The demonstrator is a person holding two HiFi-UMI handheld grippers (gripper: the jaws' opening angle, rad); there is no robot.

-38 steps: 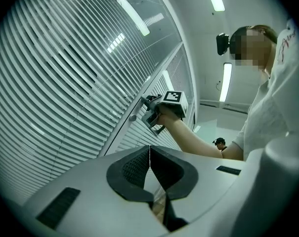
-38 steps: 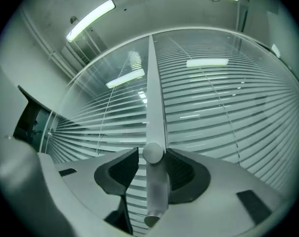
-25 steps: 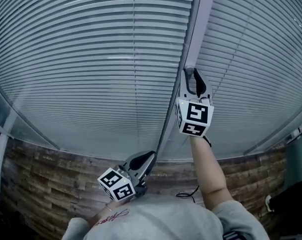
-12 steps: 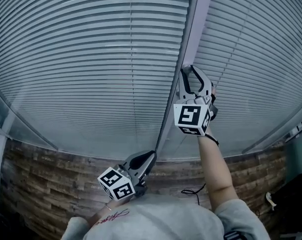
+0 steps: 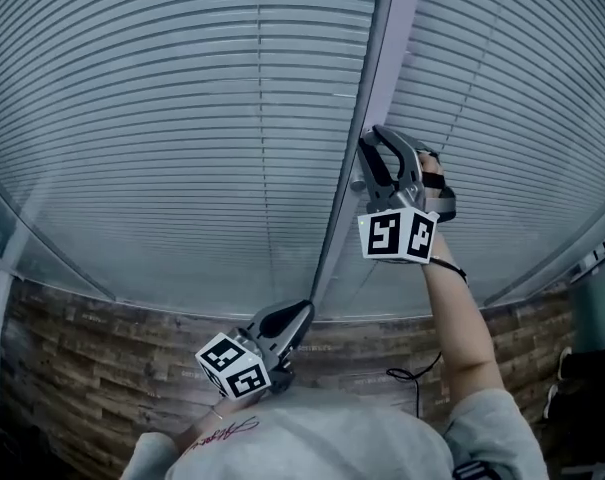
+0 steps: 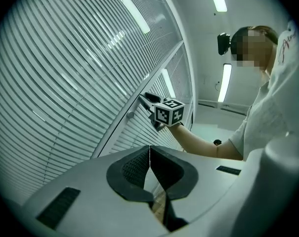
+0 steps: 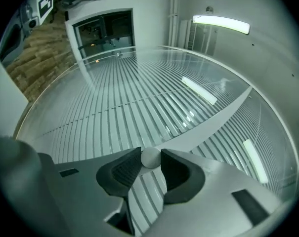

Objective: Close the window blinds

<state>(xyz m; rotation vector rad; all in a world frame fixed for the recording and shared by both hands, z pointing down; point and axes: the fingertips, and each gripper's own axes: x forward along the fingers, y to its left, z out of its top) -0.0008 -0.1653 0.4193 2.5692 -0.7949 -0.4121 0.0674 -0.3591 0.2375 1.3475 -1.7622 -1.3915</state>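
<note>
- The blinds fill the panes on both sides of a pale upright post. Their slats run level across the whole window in front of us.
- In the right gripper view the glass over the slats mirrors the ceiling lights.
- Our right gripper is raised to the post, arm stretched out, with its marker cube turned towards us.
- In the right gripper view its jaws are clamped on a small round pale knob. The knob sits between the very tips, touching both pads.
- Our left gripper is held low and close to the body, near the foot of the post, just above the brick-patterned wall.
- Its jaws are clenched, pads meeting along a thin line with nothing between them.
- The two grippers are well apart, the right one high on the post and the left one at its base.
</note>
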